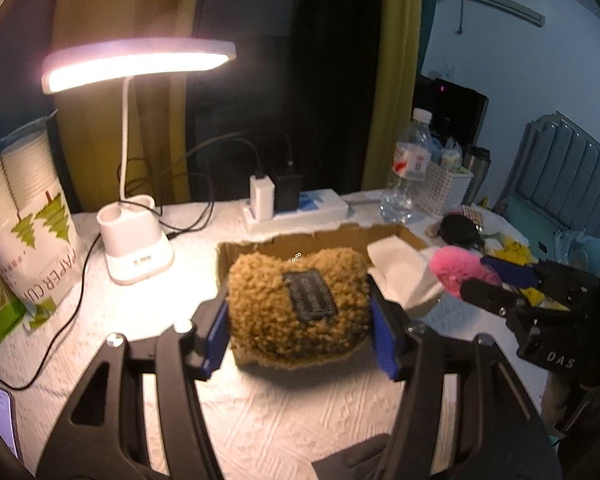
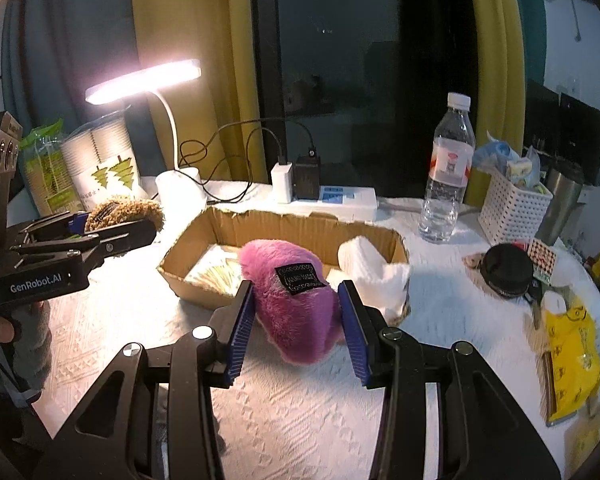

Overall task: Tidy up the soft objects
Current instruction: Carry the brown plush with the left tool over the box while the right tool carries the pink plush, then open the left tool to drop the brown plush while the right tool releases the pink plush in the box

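My left gripper (image 1: 298, 326) is shut on a brown fuzzy pouch (image 1: 296, 312) with a dark label, held above the near edge of a shallow cardboard box (image 1: 406, 237). It also shows in the right wrist view (image 2: 120, 210). My right gripper (image 2: 296, 320) is shut on a pink fuzzy pouch (image 2: 292, 300) with a black label, held over the box's near wall (image 2: 184, 276). A white folded cloth (image 2: 374, 270) lies in the box's right end. The pink pouch (image 1: 456, 270) also shows in the left wrist view.
A lit desk lamp (image 1: 134, 66) stands at the left by paper cups (image 1: 24, 208). A power strip (image 2: 340, 200), water bottle (image 2: 446, 172) and white basket (image 2: 510, 210) line the back. A black round case (image 2: 504, 270) and yellow packet (image 2: 572, 354) lie right. A phone (image 1: 0, 414) lies near left.
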Tool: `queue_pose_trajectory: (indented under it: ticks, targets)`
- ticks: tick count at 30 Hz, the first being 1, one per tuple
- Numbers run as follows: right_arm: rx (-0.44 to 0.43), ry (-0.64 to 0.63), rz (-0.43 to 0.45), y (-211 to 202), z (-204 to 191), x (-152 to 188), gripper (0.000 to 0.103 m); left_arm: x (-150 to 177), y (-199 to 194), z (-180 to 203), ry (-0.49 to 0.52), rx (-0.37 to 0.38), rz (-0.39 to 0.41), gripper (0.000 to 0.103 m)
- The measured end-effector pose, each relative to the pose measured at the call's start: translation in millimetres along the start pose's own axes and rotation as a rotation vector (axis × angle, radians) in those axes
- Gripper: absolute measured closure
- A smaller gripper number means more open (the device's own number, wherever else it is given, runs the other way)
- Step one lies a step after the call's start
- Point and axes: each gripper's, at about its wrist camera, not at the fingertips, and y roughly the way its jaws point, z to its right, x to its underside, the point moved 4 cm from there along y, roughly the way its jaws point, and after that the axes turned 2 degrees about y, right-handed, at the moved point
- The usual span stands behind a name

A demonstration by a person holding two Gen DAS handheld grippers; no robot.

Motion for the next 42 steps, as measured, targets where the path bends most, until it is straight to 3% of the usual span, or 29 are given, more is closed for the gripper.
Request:
queue_pose_trajectory:
  ticks: [23, 42]
  targets:
    - [-0.010, 0.033, 0.022, 41.4, 17.6, -32.4, 0.058, -35.0, 38.1, -15.7, -0.008, -0.019, 0.099, 0.042]
    - [-0.028, 0.080, -0.069, 119.7, 35.1, -14.7, 0.058, -2.5, 129.5, -18.8, -0.013, -0.010, -0.071, 0.041]
